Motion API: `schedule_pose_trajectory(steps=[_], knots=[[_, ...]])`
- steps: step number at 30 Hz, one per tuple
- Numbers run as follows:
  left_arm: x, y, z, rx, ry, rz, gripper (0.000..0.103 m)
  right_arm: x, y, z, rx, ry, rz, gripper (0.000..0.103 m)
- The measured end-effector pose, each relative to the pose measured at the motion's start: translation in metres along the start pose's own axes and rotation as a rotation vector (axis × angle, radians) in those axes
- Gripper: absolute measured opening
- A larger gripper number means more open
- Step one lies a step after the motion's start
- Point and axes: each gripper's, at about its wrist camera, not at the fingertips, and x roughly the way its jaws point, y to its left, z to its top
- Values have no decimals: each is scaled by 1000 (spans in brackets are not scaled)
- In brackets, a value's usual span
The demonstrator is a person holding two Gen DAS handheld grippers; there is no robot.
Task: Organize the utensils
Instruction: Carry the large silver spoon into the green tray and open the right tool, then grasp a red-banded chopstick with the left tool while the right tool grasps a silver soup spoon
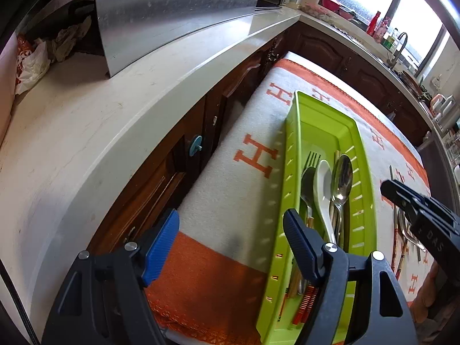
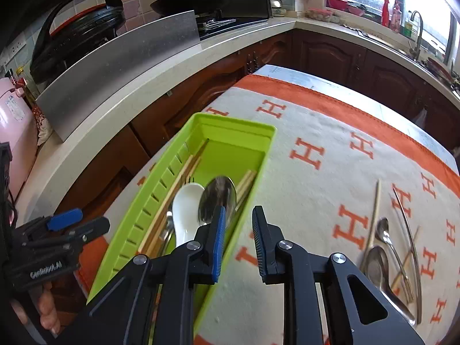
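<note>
Right wrist: tool (image 2: 238,241) over tray rim (image 2: 260,155)

The table (image 2: 290,73) wears a white cloth (image 2: 316,178) with an orange border and orange H letters. On the cloth, toward the left, sits a long green tray (image 2: 201,126) with slotted walls. Well apart on the right, loose on the cloth: a big metal spoon (image 2: 376,270), a smaller spoon (image 2: 383,228), chopsticks (image 2: 373,215) and a fork, overlapping.
</note>
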Motion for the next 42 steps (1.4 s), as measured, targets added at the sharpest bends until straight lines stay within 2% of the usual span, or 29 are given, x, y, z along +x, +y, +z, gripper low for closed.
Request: schedule_pose_trajectory(steps=[11,21,27,35,42], knots=[[-25,-33,-10,79,-21,-4,73,-66,-49,-47,124,-43,4,26],[-44,-94,-20,205,-23,-18,74,-116,-117,-88,275,-115,3,31],[-43,-138,-28,294,-7,-33,74,-130,-158,-111,357,-140,-9,31],[-30,-197,-38,392,63,-95,75,-132,-207,-138,451,-142,-21,31],[1,-246,-45,472,112,-100,75,-121,-221,-146,435,-128,-2,31]])
